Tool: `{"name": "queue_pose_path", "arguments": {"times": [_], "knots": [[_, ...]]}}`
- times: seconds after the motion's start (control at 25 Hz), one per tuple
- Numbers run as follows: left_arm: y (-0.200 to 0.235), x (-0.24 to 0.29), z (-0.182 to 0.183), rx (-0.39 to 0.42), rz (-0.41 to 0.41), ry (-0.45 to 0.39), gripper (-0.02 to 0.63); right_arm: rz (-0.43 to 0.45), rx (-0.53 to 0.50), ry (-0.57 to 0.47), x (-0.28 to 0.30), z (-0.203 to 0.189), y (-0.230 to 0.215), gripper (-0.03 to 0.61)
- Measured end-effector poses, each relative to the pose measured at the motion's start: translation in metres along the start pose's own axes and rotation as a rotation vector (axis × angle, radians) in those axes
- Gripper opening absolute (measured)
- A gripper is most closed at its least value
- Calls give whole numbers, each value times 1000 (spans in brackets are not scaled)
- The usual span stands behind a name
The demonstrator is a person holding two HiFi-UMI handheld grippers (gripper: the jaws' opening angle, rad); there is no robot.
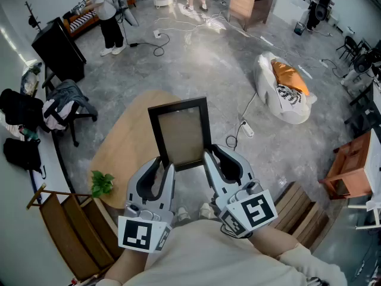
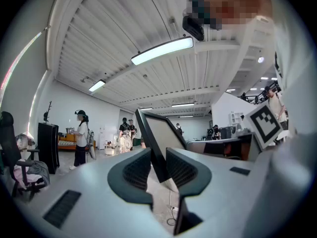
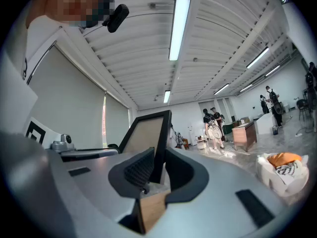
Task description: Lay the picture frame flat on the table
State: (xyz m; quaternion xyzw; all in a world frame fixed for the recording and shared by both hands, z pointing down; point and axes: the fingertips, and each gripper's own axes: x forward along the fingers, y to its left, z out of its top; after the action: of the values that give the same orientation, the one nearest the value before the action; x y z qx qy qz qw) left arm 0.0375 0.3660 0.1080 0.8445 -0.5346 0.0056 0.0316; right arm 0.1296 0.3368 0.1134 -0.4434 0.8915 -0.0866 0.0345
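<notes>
A round wooden table (image 1: 122, 145) was pictured at centre left, with the black picture frame (image 1: 181, 133) held upright at mid-picture by its right edge. The frame's lower corners were pinched by the left gripper (image 1: 162, 167) and right gripper (image 1: 209, 157). Placement seemed pending; tilting the frame down onto the tabletop was judged next.

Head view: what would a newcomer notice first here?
A black picture frame stands out in the middle, gripped near its bottom corners by the left gripper and the right gripper. Below it shows a rounded wooden table, and off to the right lies a white beanbag.
</notes>
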Motion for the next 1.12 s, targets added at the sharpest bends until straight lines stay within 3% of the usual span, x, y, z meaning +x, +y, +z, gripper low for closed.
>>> {"name": "queue_pose_path", "arguments": {"times": [0.44, 1.12], "knots": [[2, 7, -9, -9, -11, 9, 94, -10, 32, -8, 3, -10, -7, 52], [-38, 43, -29, -1, 37, 28, 94, 32, 43, -2, -14, -18, -60, 52]]}}
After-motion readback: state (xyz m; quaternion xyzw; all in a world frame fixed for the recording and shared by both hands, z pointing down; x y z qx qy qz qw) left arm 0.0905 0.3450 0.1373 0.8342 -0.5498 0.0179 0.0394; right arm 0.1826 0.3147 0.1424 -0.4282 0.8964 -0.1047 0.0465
